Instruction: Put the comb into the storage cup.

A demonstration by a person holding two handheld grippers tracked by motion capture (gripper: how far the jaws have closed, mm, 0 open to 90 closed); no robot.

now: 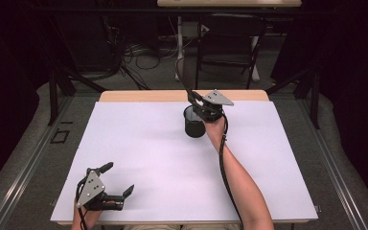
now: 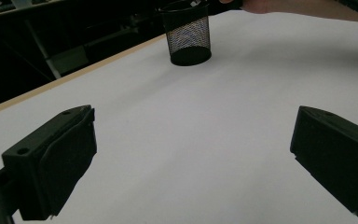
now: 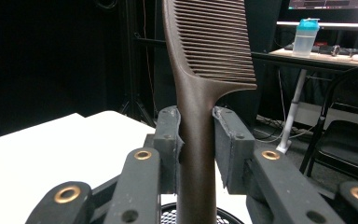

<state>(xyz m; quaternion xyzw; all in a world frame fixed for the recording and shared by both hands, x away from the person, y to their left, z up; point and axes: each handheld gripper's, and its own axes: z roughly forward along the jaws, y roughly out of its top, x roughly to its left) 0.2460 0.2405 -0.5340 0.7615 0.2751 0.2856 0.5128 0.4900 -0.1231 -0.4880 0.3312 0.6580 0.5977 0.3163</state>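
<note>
Bright, evenly lit white table (image 1: 139,143) against dark surroundings, perhaps slightly soft focus throughout.

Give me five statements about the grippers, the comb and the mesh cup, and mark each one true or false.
1. The right gripper is shut on the handle of a dark comb. True.
2. The comb lies flat on the white table. False: it stands upright in the jaws, teeth end up, above the black mesh cup.
3. The left gripper holds the cup. False: its jaws are wide open with nothing between them, near the table's front left corner, far from the cup.
4. The cup stands upright on the table. True.
5. The cup is full of pens. False: the left gripper view shows nothing through its mesh wall.
</note>
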